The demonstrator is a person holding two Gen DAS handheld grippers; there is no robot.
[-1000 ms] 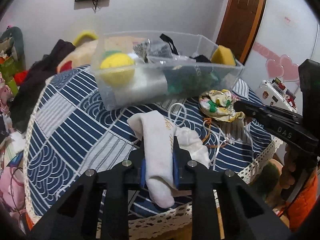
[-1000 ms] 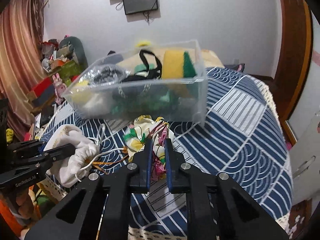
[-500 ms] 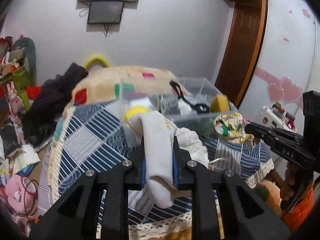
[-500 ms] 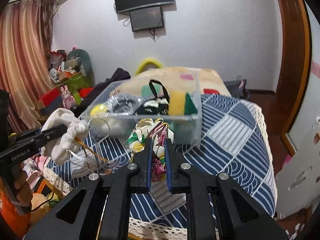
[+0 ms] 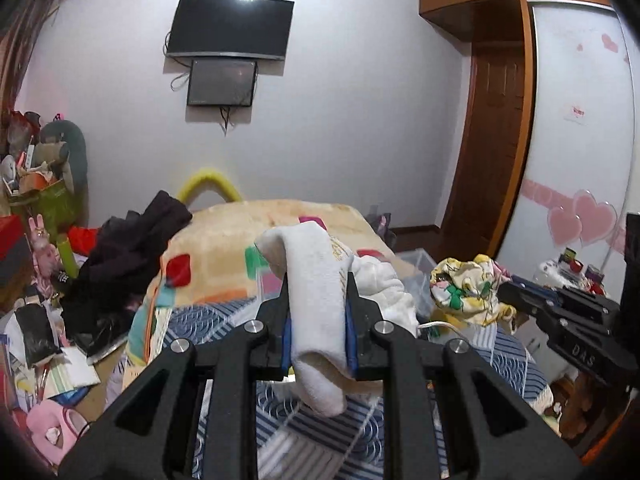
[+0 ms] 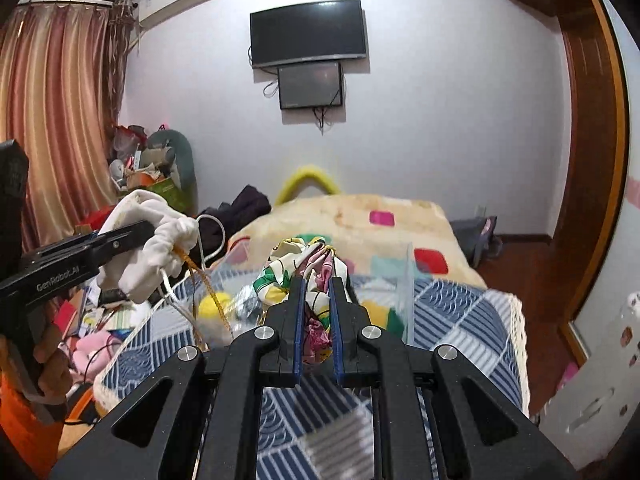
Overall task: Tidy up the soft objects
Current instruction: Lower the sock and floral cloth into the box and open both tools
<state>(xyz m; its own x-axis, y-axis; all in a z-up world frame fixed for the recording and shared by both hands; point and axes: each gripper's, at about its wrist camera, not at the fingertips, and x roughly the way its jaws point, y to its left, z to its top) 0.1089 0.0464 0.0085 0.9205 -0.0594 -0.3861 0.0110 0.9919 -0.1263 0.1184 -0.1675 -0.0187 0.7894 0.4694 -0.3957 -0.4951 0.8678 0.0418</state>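
My left gripper (image 5: 318, 292) is shut on a white drawstring pouch (image 5: 320, 280) and holds it in the air; the pouch also shows at the left of the right wrist view (image 6: 148, 248), its cords (image 6: 208, 280) hanging. My right gripper (image 6: 318, 292) is shut on a floral cloth bundle (image 6: 304, 268), lifted above the table; the bundle shows at the right of the left wrist view (image 5: 464, 288). The clear plastic bin (image 6: 406, 288) with a yellow ball (image 6: 214, 308) and other soft things lies below and behind both grippers, largely hidden.
The table has a blue patterned cloth (image 6: 460, 320) with a lace edge. Behind it stands a bed with a beige blanket (image 6: 360, 216) and dark clothes (image 5: 132, 248). Clutter lies on the floor at left (image 5: 48, 340). A wardrobe door (image 5: 580, 160) is at right.
Both grippers have risen well above the table with their loads and tilted up, so the bin has dropped low in view and the wall and screens now fill the frames.
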